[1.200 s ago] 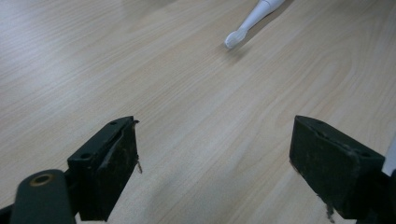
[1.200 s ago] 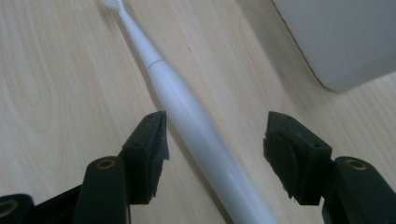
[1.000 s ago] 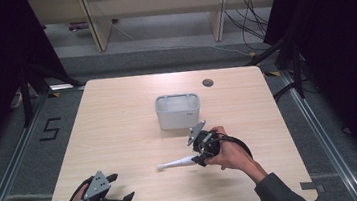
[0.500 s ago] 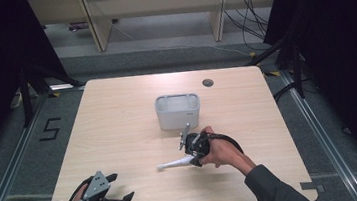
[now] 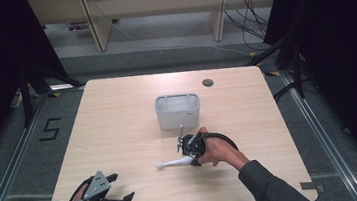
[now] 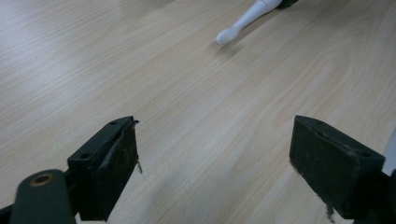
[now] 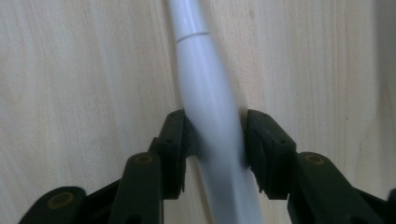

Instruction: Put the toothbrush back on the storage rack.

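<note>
Here the white electric toothbrush lies flat on the pale wood-grain table near the grey ribbed bin, its long axis across the table, head leftward. The right gripper has just closed onto its smooth, tapered handle; the left gripper rests apart, jaws wide

Container at table centre – toothbrush on tabletop before it – cable hole behind-right of container.
</note>
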Available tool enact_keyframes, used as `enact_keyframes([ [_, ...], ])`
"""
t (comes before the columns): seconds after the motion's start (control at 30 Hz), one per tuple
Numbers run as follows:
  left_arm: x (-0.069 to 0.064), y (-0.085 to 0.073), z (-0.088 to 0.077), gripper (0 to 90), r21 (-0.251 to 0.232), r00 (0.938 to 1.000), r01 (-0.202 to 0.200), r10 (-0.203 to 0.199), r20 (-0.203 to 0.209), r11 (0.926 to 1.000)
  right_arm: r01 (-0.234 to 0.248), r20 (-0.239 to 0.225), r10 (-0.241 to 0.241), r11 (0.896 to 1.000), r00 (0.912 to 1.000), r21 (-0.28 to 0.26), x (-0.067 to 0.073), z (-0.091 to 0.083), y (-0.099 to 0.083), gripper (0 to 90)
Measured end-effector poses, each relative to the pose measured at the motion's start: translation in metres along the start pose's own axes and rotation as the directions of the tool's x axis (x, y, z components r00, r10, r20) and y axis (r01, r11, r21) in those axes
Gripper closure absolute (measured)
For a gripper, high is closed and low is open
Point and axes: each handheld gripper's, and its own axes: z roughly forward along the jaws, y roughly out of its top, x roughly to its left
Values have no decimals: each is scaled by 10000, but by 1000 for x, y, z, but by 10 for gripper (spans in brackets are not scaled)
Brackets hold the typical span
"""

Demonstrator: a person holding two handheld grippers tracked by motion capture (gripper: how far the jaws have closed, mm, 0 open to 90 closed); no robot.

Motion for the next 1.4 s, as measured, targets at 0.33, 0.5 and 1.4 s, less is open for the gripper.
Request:
enact_keyframes([
  [0.33, 0, 0, 0, 147, 20, 10000, -63, 63, -26, 10000, 14, -464, 24, 9967, 9989, 809, -1, -1, 7, 664],
  [0.5, 0, 0, -1, 147, -14, 10000, -40, 40, -59, 10000, 448, -467, -417, 9967, 9980, 680, -3, 0, 8, 667],
  [1.4, 1, 0, 1, 147, 84, 10000, -48, 48, -41, 10000, -909, 203, 1057, 9255, 9942, -3678, -2, -74, -25, 670],
])
